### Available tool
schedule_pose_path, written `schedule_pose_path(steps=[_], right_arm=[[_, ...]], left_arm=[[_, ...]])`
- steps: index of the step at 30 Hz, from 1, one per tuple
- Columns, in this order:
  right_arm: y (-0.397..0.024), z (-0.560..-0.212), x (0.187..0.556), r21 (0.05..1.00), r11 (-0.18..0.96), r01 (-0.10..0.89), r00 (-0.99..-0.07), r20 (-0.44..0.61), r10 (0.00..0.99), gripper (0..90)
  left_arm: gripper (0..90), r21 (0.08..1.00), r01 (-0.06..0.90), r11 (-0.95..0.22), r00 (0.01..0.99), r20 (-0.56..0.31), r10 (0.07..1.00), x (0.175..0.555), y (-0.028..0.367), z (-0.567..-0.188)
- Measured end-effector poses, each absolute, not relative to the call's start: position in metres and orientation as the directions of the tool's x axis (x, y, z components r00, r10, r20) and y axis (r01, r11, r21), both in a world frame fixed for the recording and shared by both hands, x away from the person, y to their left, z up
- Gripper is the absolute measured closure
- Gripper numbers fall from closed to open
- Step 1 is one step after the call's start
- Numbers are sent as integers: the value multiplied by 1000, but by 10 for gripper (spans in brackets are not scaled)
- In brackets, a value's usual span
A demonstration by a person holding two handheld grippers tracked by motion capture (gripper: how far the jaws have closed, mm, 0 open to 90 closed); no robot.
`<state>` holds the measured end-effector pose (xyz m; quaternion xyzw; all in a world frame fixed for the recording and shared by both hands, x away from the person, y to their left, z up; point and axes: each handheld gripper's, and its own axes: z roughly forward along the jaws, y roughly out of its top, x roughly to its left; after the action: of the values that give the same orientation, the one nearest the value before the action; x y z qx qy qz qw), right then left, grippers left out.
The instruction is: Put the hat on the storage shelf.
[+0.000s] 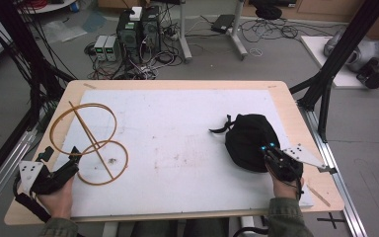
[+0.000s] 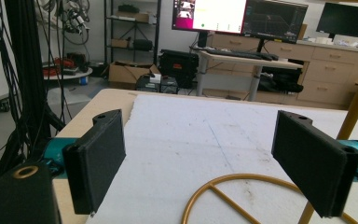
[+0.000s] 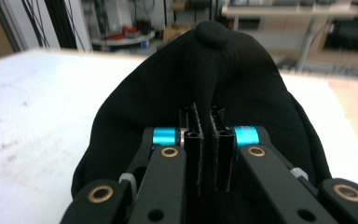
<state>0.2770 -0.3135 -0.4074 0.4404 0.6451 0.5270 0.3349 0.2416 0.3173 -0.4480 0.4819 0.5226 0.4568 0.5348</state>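
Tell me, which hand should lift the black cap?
The right. The right gripper is already shut on a fold of the black cap. The left gripper is open, across the table by the gold wire stand.

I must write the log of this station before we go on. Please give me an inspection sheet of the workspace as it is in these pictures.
Surface: wooden table covered by a white sheet, which has faint stains.
Job's things: black cap on the right; gold wire stand with two hoops on the left.
Clutter: nothing seen on the table.
Grippers: left hand-held gripper open, jaws wide apart, near the lower hoop; right hand-held gripper shut on a fold of the cap.
Cables: tangled on the floor beyond the table.
Surroundings: monitors, desks, drawers, black frame posts.
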Motion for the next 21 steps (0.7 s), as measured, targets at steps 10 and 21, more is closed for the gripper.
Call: schedule_pose_path(steps=[10,21], right_arm=[[-302,-392,271,995,0,99,-406,41,913,870],[-293,-376,265,997,-75,-9,-416,64,907,871]], left_arm=[[176,993,12,121,30,-122,992,241,319,-447],[176,992,10,122,29,-122,992,241,319,-447]])
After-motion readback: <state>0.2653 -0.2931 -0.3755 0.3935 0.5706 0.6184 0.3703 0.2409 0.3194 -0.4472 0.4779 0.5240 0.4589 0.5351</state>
